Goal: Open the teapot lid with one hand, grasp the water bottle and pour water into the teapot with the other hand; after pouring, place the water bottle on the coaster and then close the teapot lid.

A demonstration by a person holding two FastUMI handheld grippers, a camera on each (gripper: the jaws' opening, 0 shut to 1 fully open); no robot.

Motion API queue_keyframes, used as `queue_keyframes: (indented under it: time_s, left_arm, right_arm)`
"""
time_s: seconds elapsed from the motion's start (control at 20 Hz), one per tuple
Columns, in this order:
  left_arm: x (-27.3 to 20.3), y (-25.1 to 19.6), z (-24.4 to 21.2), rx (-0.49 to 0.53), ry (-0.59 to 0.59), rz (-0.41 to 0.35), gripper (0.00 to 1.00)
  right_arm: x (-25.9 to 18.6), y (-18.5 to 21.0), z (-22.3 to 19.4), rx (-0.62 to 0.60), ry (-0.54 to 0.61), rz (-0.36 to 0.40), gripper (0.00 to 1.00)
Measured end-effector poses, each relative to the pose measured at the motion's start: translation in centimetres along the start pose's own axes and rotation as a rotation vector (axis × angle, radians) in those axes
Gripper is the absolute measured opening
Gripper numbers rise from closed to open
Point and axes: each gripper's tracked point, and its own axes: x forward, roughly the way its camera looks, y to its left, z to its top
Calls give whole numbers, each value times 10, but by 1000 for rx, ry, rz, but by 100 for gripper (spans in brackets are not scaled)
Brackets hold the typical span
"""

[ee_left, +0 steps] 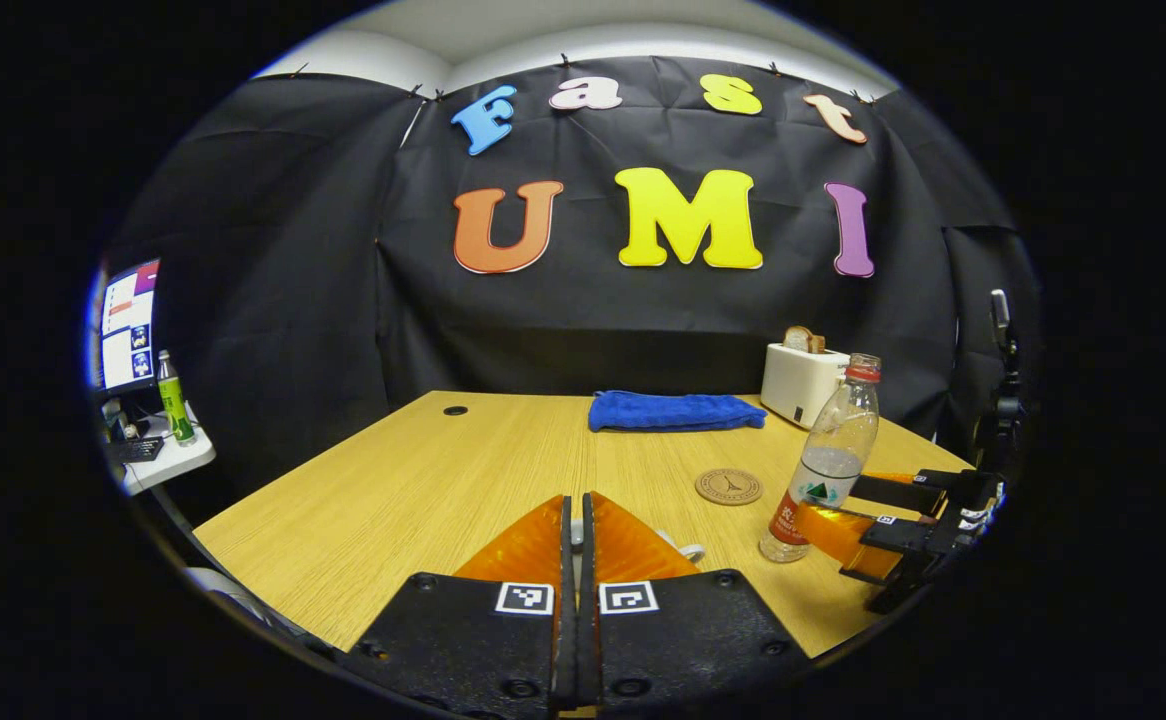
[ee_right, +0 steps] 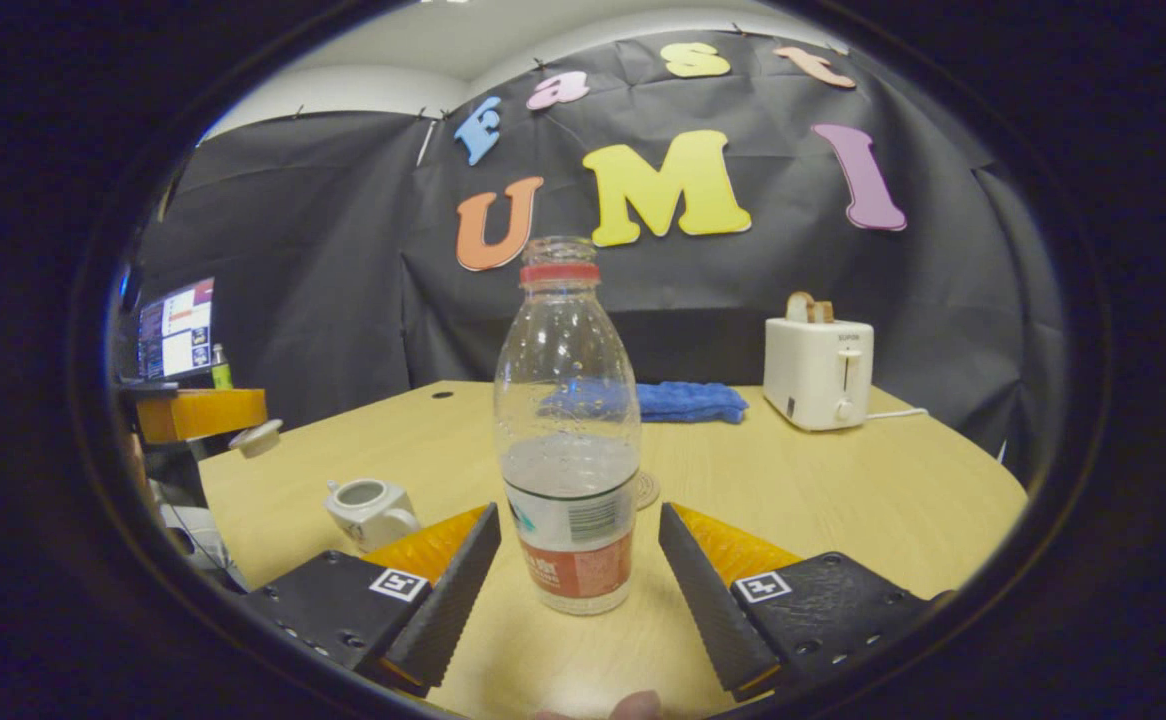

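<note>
A clear water bottle (ee_right: 568, 440) with a red neck ring and no cap stands on the wooden table (ee_right: 843, 500), roughly half full. My right gripper (ee_right: 578, 512) is open, one finger on each side of the bottle's lower part, with gaps showing. In the left gripper view the bottle (ee_left: 833, 450) stands at the right with the right gripper (ee_left: 848, 510) around its base. The white teapot (ee_right: 368, 510) sits open at the left. Above it my left gripper (ee_right: 201, 415) holds the white lid (ee_right: 256, 438). The left gripper (ee_left: 576, 520) is shut. The round coaster (ee_left: 729, 487) lies just left of the bottle.
A folded blue cloth (ee_left: 673, 410) lies at the table's far edge, with a white toaster (ee_left: 801, 382) holding bread to its right. A monitor (ee_left: 128, 325) and a green bottle (ee_left: 175, 400) stand on a side table at the left. The near table edge runs just under both grippers.
</note>
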Motion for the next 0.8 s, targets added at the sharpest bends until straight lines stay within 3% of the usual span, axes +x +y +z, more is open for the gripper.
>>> queue_keyframes:
  time_s: [0.25, 0.35, 0.4, 0.45, 0.65, 0.8]
  left_arm:
    - [-4, 13, -4, -24, -7, 22, 3]
    - [-2, 16, -6, -34, -4, 27, 3]
    - [-2, 17, -6, -36, -5, 27, 3]
    - [-2, 18, -6, -37, -6, 26, 3]
    - [-1, 23, -5, -58, -10, 10, 2]
    - [-1, 34, 0, -64, -17, 23, 3]
  right_arm:
    - [4, 3, 8, 11, -13, -19, 93]
    - [3, 4, 13, -9, -25, -23, 87]
    - [4, 6, 15, -31, -26, -21, 75]
    - [3, 10, 17, -60, -27, -15, 75]
    - [3, 16, 41, -332, -69, -28, 75]
    - [11, 14, 53, -577, -56, -79, 72]
